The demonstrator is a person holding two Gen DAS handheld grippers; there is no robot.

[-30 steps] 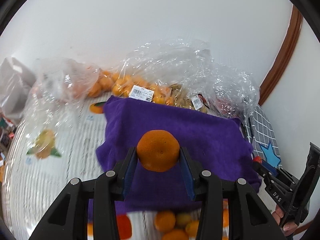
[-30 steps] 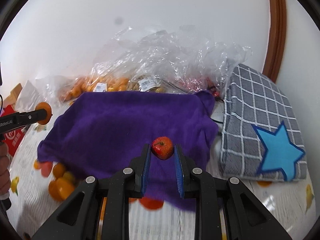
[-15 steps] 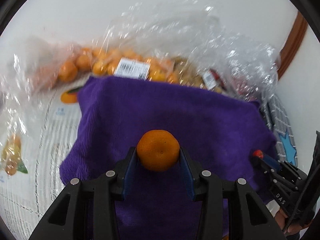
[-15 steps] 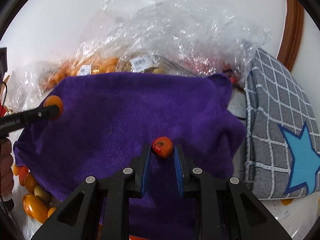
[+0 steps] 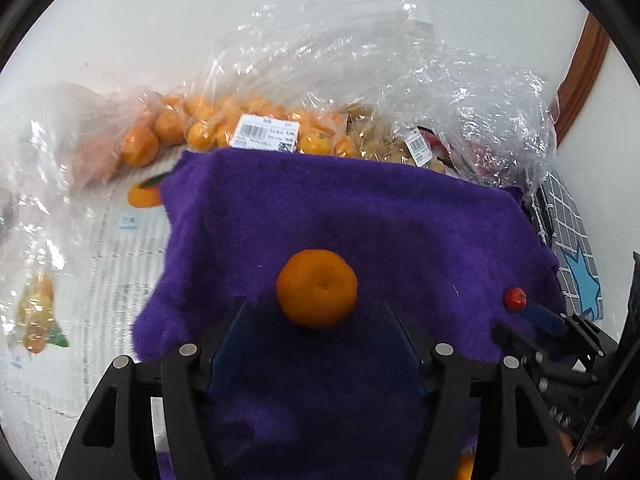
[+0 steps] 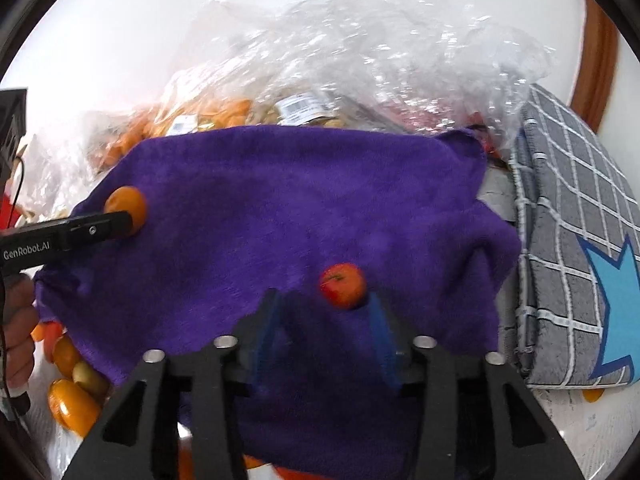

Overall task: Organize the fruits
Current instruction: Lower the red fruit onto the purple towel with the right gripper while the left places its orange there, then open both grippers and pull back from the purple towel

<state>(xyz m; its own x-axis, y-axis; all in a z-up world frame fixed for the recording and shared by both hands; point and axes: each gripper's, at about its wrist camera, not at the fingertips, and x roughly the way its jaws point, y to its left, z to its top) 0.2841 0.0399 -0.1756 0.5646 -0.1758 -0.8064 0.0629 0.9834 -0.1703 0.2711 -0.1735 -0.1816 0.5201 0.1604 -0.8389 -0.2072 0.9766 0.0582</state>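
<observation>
Our left gripper [image 5: 316, 312] has just opened its fingers – the orange [image 5: 317, 289] sits loose between their tips on the towel [image 5: 360, 216]. Our right gripper [image 6: 324, 312] opened too; the red fruit [image 6: 343, 285] touches its right finger [image 6: 378, 320]. A bump could roll them away.

**Fruit sorting on a household table**

A home setting: supermarket bags [image 5: 360, 92] of fruit with price labels [image 5: 266, 136] sit against a plain white wall [image 5: 200, 20], by wooden trim [image 5: 580, 76], a fruit-print table cover [image 5: 100, 248], a purple towel [image 5: 360, 220] and a checked cloth [image 6: 568, 208].
</observation>
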